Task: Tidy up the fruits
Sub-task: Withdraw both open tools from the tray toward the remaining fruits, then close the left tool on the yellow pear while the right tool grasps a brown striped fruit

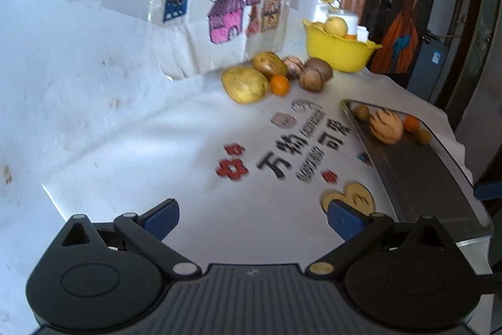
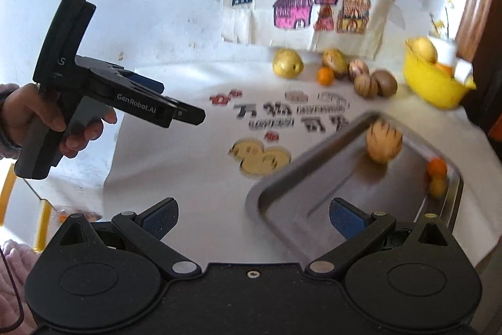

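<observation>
Nearest, the right gripper (image 2: 252,220) hangs empty with fingers spread above the near corner of the metal tray (image 2: 282,178). The left gripper (image 1: 252,220), fingers likewise spread and empty, hovers over the white tablecloth (image 1: 157,146). Farther along the tray lie a striped melon (image 2: 384,143) and a small orange (image 2: 437,168) (blurred). Beyond, loose fruits (image 1: 276,76) cluster left of a yellow bowl (image 1: 340,52).
</observation>
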Demonstrator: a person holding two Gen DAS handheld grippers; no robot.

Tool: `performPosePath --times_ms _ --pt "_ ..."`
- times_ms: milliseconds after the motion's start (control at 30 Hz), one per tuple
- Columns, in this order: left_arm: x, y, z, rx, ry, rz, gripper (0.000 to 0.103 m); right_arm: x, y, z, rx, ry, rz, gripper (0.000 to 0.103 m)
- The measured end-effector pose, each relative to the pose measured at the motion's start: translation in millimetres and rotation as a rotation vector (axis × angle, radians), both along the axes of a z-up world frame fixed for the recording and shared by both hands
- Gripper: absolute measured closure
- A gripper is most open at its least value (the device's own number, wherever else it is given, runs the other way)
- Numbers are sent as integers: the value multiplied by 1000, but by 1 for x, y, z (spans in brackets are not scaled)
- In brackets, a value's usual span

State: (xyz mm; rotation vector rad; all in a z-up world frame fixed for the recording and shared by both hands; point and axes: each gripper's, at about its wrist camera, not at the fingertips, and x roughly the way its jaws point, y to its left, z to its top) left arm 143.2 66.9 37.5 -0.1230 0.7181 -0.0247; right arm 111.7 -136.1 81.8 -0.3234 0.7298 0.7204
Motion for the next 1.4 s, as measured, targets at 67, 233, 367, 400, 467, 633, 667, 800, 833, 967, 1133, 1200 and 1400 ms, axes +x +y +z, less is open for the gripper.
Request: performPosePath --times_ms 67,233,367,400,467,633,667,800,833,967,1133,1200,1400 --pt "9 5 2 5 -8 7 0 12 2 6 -4 -28 4 1" --pt "31 12 9 15 -35 12 0 50 2 23 -10 -94 -11 1" --pt "50 14 16 24 -63 15 0 90 1 35 11 -105 -56 1" --pt "57 14 17 27 -72 15 0 101 2 37 20 -101 -67 1" --pt "68 13 18 36 -87 15 0 125 1 40 39 -92 -91 1" --pt "104 9 13 39 -99 15 0 187 7 35 82 -46 -141 1" --pt "111 8 11 39 -99 19 0 200 10 32 86 -30 -151 2" --pt "139 4 2 20 -91 64 0 244 19 13 92 31 -210 8" --pt "145 3 -1 13 -88 76 0 255 20 8 101 52 -228 9" --pt "169 -2 -12 5 -81 105 0 295 21 -11 139 117 -318 15" --pt "189 -7 -22 6 -69 112 0 334 17 -38 174 204 -412 25" --pt "194 -6 -25 -1 -63 119 0 343 15 -47 193 247 -435 31" --pt "202 -6 -29 -17 -63 134 3 359 15 -64 218 300 -454 42"
